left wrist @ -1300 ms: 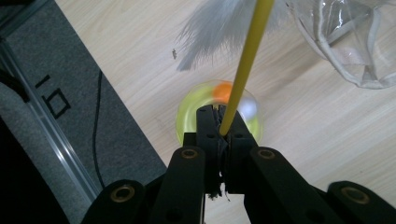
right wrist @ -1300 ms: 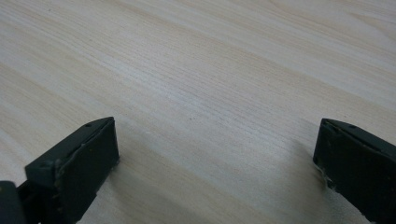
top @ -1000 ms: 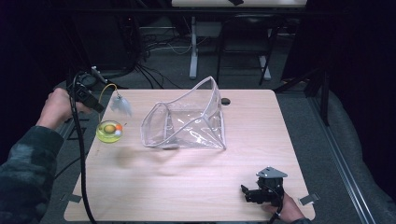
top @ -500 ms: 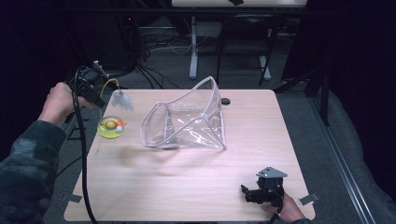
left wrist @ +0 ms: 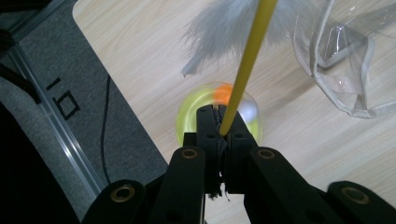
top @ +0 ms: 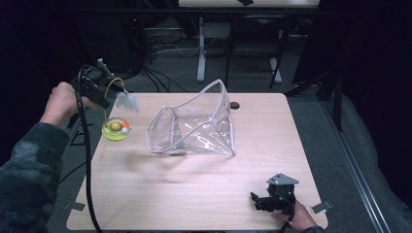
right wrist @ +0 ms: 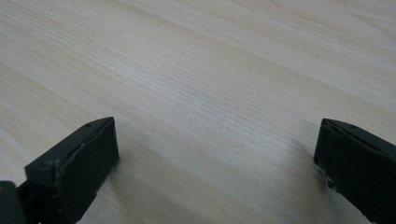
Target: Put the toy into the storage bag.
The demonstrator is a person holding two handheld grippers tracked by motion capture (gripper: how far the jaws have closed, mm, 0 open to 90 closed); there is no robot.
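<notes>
My left tongs (left wrist: 223, 125) are clamped on a yellow stick (left wrist: 247, 60) with a white feather (top: 127, 101), held above the green ball (top: 116, 129) at the table's (top: 194, 194) far left. My right tongs (right wrist: 215, 158) rest wide apart, holding nothing, near right. A clear bag (top: 194, 127) sits mid-table.

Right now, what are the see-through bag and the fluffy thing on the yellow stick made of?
The bag looks like clear, glossy soft plastic: it creases, glints, and has a pale sewn-looking edge. The fluffy thing looks like a soft white-grey feather, wispy at the edges. The yellow stick seems smooth plastic, though it's hard to tell.
</notes>
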